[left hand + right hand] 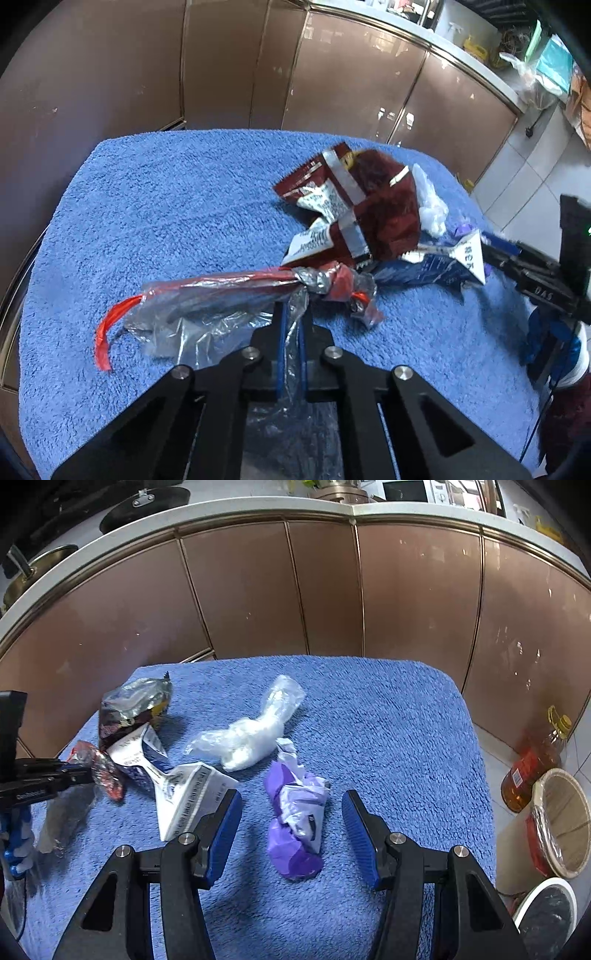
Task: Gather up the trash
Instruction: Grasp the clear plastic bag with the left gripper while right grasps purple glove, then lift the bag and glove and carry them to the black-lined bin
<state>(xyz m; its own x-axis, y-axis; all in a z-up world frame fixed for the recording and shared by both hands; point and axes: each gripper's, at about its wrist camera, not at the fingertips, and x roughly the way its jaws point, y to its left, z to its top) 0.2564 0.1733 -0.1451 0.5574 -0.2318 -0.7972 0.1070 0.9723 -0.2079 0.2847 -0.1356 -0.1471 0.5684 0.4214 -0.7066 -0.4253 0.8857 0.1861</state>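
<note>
1. The blue towel-covered surface [388, 716] lies bare along its right and far parts, open to a pass.
2. Its left side is crowded: a dark red wrapper [369, 206], a white-and-blue wrapper [188, 794] and clear crumpled plastic [255, 734] lie close together.
3. A purple wrapper [295, 823] lies between the right gripper's [291, 823] parted jaws, untouched.
4. Brown cabinet doors [325, 590] wall off the far edge.
5. Bins [565, 819] stand on the floor at right.

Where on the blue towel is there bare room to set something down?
The blue towel is bare along its far edge by the cabinets and all down its right side, right of the purple wrapper. Its left half is crowded: dark red snack bag, white-and-blue wrapper, clear plastic.
</note>
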